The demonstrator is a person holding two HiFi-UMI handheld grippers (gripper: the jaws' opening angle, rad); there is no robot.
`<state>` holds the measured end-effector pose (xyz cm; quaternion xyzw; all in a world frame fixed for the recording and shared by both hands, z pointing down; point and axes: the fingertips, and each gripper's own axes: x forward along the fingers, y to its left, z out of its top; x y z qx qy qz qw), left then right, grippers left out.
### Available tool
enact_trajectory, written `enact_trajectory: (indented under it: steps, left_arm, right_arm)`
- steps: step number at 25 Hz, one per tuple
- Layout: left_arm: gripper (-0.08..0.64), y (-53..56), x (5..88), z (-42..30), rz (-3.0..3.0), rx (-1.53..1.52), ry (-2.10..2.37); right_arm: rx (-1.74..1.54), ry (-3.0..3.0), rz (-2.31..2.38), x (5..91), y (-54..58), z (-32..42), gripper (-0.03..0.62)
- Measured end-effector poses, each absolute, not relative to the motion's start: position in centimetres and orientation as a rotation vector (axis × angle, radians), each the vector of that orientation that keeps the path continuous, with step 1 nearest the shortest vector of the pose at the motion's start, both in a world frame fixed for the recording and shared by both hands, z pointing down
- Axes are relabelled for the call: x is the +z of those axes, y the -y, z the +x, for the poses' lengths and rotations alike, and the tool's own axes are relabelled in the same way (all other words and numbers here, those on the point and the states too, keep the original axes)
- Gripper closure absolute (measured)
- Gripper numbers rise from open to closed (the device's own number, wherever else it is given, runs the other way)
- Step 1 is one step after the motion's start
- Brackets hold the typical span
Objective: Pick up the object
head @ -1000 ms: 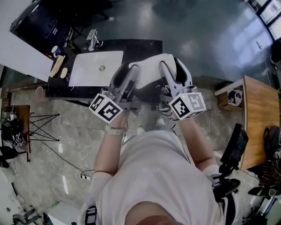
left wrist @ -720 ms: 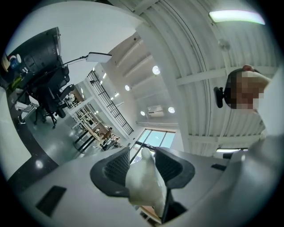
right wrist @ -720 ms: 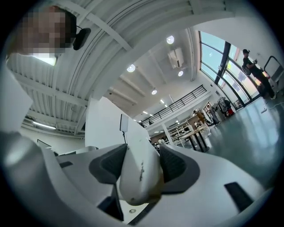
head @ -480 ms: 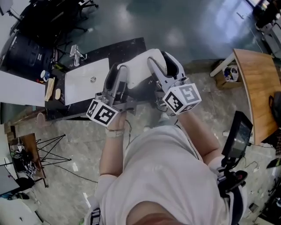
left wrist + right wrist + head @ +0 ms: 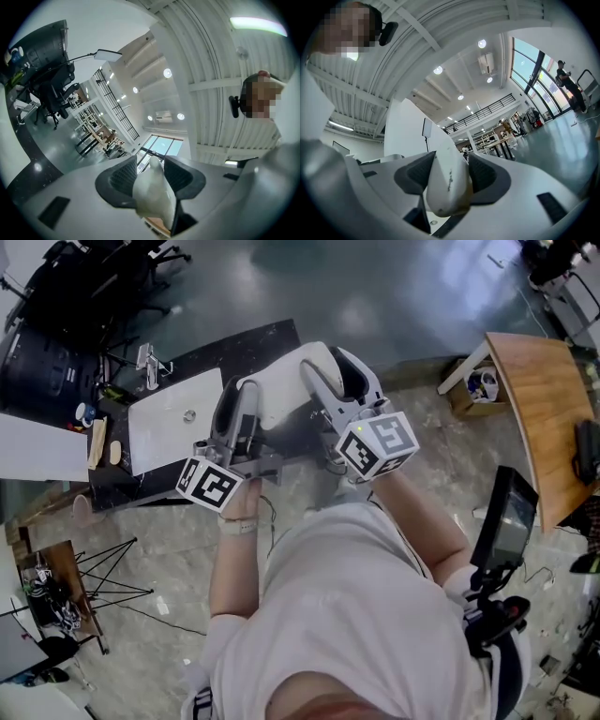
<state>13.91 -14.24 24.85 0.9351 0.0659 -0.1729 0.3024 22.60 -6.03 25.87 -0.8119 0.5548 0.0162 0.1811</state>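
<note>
The right gripper (image 5: pixel 449 174) has its two dark ribbed pads (image 5: pixel 414 174) pressed on either side of a white object (image 5: pixel 446 190), whose rounded edge — marked by a few dark specks — faces the camera. Up and left of the object a broad white face rises; whether it belongs to the same piece cannot be told. Right of the object lies a glossy grey floor (image 5: pixel 548 140), with tables (image 5: pixel 499 140) far behind and a person (image 5: pixel 568 86) standing by tall windows (image 5: pixel 529 65). High above the object — round ceiling lights (image 5: pixel 482 43) and a ceiling unit (image 5: pixel 486 61).
</note>
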Motion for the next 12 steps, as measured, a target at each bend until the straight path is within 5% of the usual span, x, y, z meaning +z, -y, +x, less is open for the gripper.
enact_trajectory:
  steps: [12]
  left_arm:
    - [0.396,13.6,25.4,14.1,2.461,-0.417,-0.188]
  right_arm:
    - [0.014,-1.540,-2.314,26.5,5.1,22.5,0.357]
